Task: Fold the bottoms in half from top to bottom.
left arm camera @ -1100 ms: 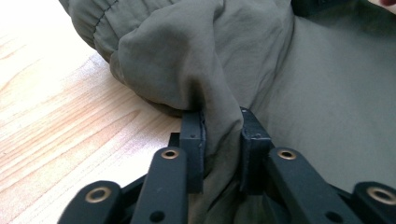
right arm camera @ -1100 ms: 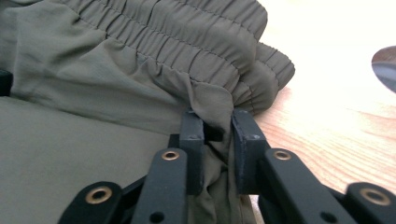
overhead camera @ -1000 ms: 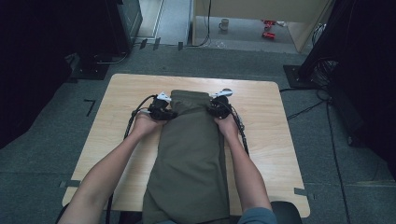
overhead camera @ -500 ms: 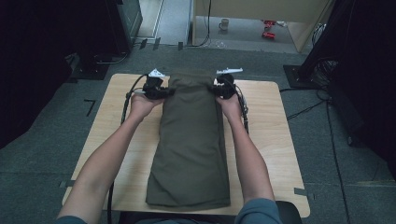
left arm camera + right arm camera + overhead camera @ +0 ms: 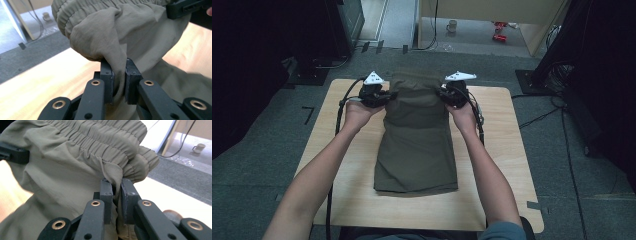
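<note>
From above we are seeing the olive trousers point(image 5: 417, 142) lying lengthwise on the wooden table point(image 5: 337, 195), waistband end lifted at the far edge. Closer in, we are finding the left gripper point(image 5: 119, 77) pinching a fold of cloth and the right gripper point(image 5: 117, 195) pinching just under the elastic waistband. Grey floor is surrounding the table; a mug point(image 5: 452, 25) is standing beyond.

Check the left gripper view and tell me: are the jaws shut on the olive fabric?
Yes, the left gripper pinches a fold of the olive trousers between its pads.
</note>
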The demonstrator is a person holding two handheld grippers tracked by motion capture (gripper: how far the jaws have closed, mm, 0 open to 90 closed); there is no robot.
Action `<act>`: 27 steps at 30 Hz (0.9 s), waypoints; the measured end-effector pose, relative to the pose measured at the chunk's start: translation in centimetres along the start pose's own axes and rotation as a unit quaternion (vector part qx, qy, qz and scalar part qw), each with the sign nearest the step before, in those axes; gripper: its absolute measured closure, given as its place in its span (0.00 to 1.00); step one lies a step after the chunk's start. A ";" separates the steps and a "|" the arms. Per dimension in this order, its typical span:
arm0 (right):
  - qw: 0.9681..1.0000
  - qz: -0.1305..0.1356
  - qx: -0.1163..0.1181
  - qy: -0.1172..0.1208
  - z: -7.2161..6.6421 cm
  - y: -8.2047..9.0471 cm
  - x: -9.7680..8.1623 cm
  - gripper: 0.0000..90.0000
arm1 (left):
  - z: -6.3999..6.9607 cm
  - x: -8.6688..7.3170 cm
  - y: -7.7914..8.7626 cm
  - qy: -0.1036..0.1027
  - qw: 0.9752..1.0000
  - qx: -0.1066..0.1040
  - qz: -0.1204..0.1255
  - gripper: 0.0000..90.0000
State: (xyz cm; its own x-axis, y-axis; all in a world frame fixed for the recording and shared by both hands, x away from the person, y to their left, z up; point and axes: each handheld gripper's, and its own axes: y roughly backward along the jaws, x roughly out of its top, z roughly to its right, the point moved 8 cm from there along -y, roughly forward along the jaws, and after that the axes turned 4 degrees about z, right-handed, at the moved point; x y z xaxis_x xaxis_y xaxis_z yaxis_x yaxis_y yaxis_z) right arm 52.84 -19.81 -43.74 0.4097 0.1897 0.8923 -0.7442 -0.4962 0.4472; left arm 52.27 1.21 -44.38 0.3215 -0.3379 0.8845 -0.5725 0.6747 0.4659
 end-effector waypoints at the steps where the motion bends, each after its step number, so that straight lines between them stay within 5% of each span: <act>1: 1.000 -0.003 0.005 0.001 -0.3 0.3 -0.4 0.91 | 0.4 -0.3 0.3 -0.001 1.000 -0.006 -0.002 0.90; 7: 1.000 -0.015 0.027 0.001 -1.7 2.4 -3.1 0.91 | 3.2 -3.0 1.6 -0.007 1.000 -0.022 -0.007 0.90; 16: 0.997 -0.033 0.061 -0.017 -3.9 4.2 -8.4 0.90 | 6.7 -7.6 3.3 0.011 0.999 -0.044 -0.025 0.90; 22: 0.996 -0.062 0.067 -0.009 -5.1 4.8 -11.8 0.90 | 8.9 -11.0 3.6 0.005 0.995 -0.059 -0.074 0.89; 27: 0.993 -0.090 0.074 -0.010 -5.7 4.9 -14.2 0.90 | 9.5 -13.0 3.2 0.006 0.993 -0.064 -0.102 0.89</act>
State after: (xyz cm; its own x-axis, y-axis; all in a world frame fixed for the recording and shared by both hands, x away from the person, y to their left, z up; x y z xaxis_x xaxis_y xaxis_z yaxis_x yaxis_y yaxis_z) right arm 40.36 -20.10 -53.92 0.5403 0.2711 0.7966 -0.5724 -0.5755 0.5841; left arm 39.12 1.55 -54.18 0.4297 -0.4684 0.7720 -0.3947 0.6715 0.6271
